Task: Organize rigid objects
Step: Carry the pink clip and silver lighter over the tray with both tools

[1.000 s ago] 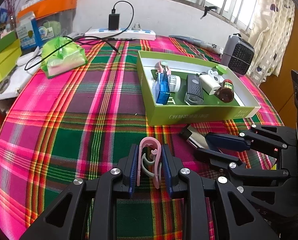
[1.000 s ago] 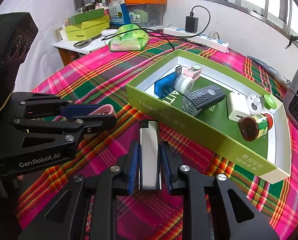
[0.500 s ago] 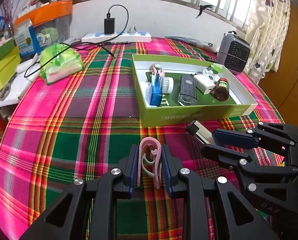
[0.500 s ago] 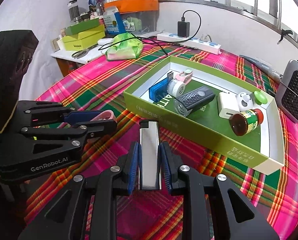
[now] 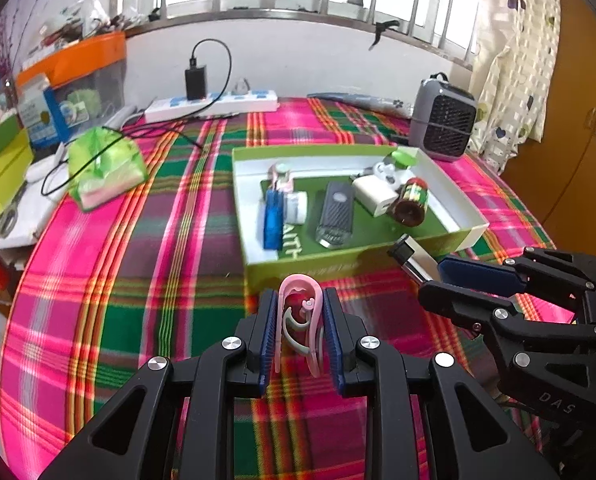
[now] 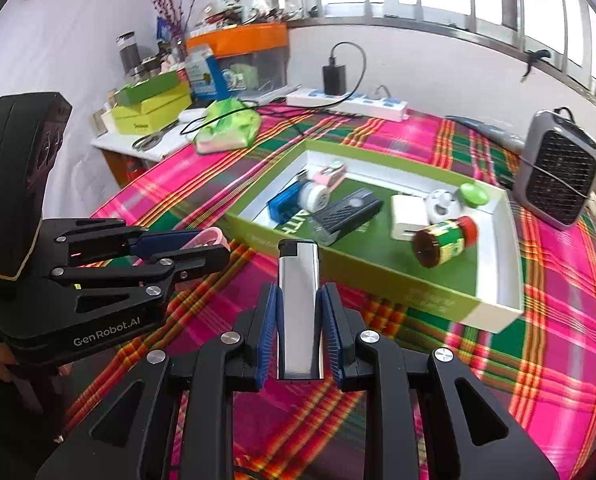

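Two grippers are seen above a table covered by a pink and green plaid cloth (image 5: 110, 280). A pink clip (image 5: 299, 320) is clamped between the blue pads of the left gripper (image 5: 299, 312), whose jaws are closed on it; the clip stands upright with its rounded end pointing away. A silver lighter (image 6: 298, 304) with a black cap is gripped by the right gripper (image 6: 298, 312), its jaws pressed against both long sides, the cap end pointing toward the near wall of a green box (image 6: 437, 292).

Both held items are kept just short of that box, which lies open at the middle of the table. Inside it, a blue case (image 5: 273, 220) and a white round piece (image 5: 296, 211) are seen at the left, a black ribbed device (image 5: 335, 214) in the middle, and a white adapter (image 5: 375, 196) and a brown jar (image 5: 411, 202) lying on its side at the right. A small pink item at the far left corner is perhaps another clip, though it is blurred.

Beyond the box, a grey fan heater (image 5: 443, 118) is placed at the far right and a white power strip (image 5: 214, 105) at the far edge. A green bag (image 5: 104, 168) is lying at the far left.
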Tool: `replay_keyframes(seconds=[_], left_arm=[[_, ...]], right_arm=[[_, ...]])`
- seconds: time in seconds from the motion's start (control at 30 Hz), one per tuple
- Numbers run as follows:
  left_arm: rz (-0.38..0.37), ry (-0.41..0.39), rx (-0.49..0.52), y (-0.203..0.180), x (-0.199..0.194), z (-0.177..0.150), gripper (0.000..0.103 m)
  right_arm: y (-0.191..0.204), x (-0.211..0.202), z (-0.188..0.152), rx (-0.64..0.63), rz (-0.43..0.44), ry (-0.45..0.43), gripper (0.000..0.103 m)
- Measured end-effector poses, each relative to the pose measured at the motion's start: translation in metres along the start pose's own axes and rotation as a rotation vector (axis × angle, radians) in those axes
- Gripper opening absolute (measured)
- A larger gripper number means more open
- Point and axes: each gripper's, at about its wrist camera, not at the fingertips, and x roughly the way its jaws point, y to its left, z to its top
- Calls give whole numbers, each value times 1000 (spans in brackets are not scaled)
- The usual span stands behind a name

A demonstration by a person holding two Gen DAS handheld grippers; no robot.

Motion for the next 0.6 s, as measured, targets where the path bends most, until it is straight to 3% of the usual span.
replay_keyframes(seconds=[0.6], left_arm=[[-19, -25, 21, -18, 15, 39, 22]], right_arm=[[-45, -11, 17, 61, -80, -18, 24]])
